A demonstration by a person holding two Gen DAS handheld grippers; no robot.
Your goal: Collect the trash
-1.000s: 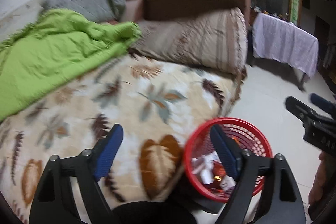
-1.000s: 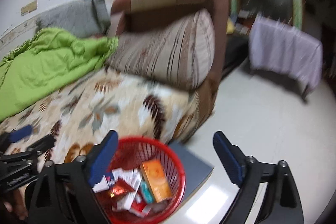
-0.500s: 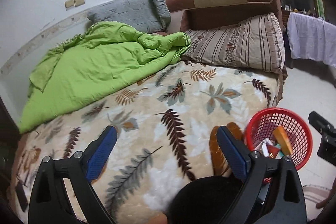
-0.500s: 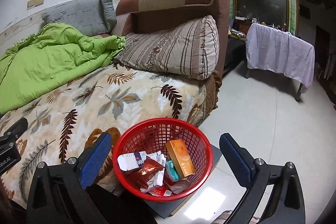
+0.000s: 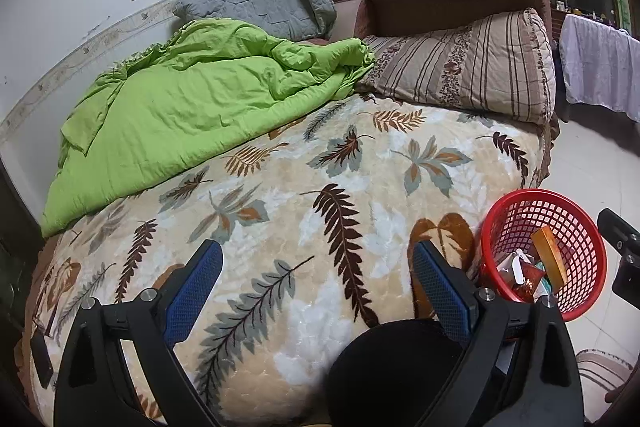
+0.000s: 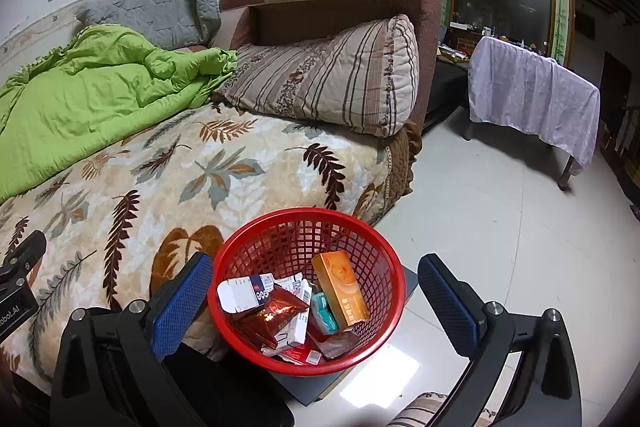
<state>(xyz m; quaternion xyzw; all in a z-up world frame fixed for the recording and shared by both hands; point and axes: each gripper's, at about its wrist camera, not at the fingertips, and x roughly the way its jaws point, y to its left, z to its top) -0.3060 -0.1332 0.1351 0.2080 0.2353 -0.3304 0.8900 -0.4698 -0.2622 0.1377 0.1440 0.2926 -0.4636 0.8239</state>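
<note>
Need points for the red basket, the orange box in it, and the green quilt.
red basket (image 6: 256, 251): right wrist view, left rim.
orange box (image 6: 340, 287): right wrist view, middle of its front face.
green quilt (image 5: 192, 107): left wrist view, centre of the spread fabric.

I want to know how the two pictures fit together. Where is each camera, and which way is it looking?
Left wrist view: it sits on the left gripper, looking down across the leaf blanket toward the green quilt; its open blue fingers show.
Right wrist view: it sits on the right gripper, looking down at the red basket on the floor; its open fingers show.
Both share the basket, bed and striped pillow.
</note>
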